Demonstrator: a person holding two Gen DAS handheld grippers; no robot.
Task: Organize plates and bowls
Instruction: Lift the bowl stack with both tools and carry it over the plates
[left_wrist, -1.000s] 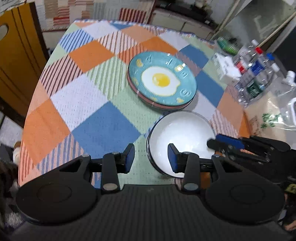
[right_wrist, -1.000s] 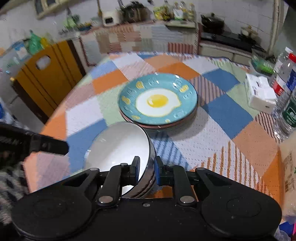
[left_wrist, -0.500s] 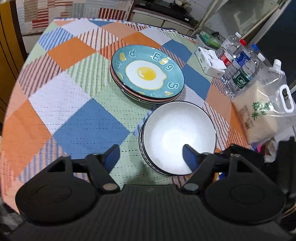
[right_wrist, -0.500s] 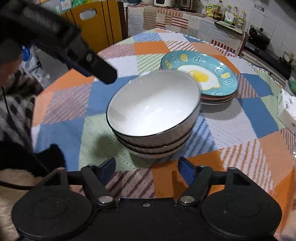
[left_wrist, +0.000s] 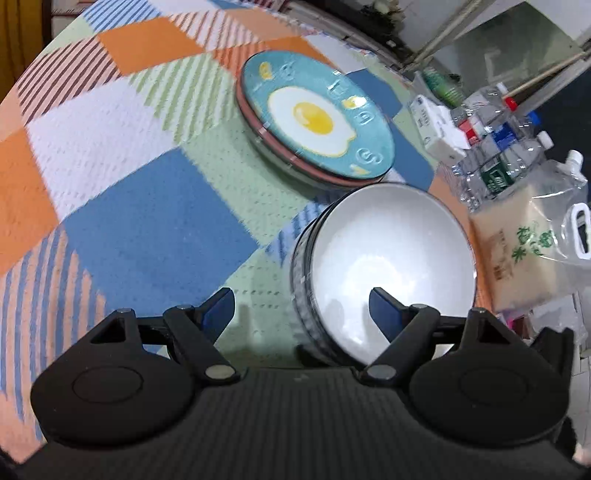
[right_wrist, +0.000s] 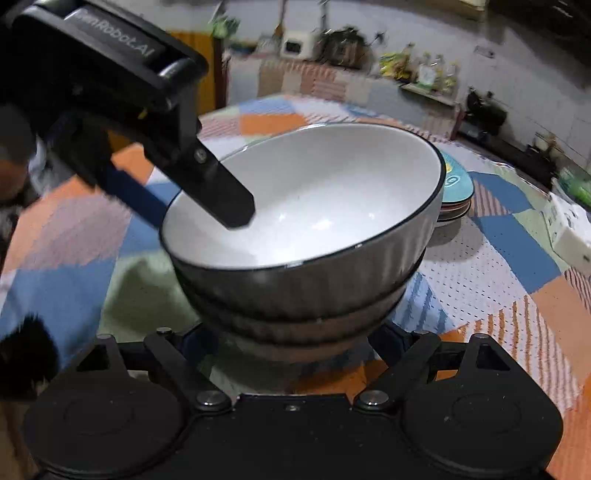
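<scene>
1. The bench (left_wrist: 122, 206) under its checked cloth fills both my views.
2. My plates (left_wrist: 314, 122) sit stacked toward the far side, an egg-print one on top.
3. My bowls (right_wrist: 303, 236) stand nested just beside the plates, white inside, dark ribbed outside (three, as far as I can count from the right wrist view).
4. My left gripper (left_wrist: 301, 304) has its fingers wide, having just been opening; the near rim of the bowls lies between them, one finger over the white inside, one outside, neither pressing.
5. My right gripper (right_wrist: 291, 341) has fingers spread wide, just been opening too, flanking the base of the bowls without clamping.
6. A rice bag (left_wrist: 528, 251) and bottles (left_wrist: 495, 155) crowd the bench edge.
</scene>
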